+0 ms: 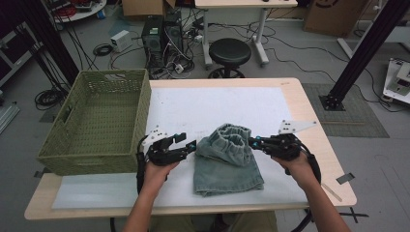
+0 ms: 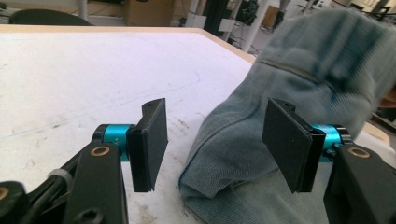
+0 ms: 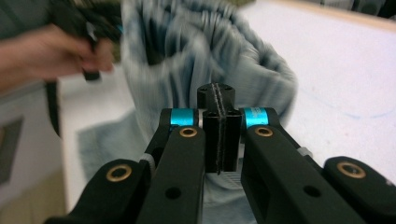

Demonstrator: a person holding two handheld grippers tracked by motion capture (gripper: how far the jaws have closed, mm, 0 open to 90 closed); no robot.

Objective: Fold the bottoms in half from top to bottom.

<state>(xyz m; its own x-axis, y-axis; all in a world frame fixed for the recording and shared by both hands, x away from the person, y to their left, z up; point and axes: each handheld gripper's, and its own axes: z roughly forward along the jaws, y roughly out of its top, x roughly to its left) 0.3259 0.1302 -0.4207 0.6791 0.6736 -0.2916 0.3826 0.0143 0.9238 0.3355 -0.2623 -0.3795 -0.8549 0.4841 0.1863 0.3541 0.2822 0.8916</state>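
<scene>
Two hand-held grippers flank the denim shorts (image 1: 227, 159), which lie folded near the front middle of the surface (image 1: 290, 104), waistband end pulled up into a hump. My right hand-held gripper (image 1: 252, 141) has its pads pressed flat together at the waistband's right edge; a thin fold of cloth seems pinched there, though blur in the right gripper view leaves me unsure how much. My left hand-held gripper (image 1: 192, 145) stands with jaws apart, holding nothing, the denim lying just beyond and to one side of its right pad (image 2: 285, 144).

Risks as I judge them:
- A thin pinch on the right could slip if I lift or pull; the hump collapses and the fold comes undone.
- With the left letting go, a one-sided pull may drag the shorts across the surface.
- The wicker basket (image 1: 99, 123) sits well left; carrying by one corner could snag its rim.
</scene>
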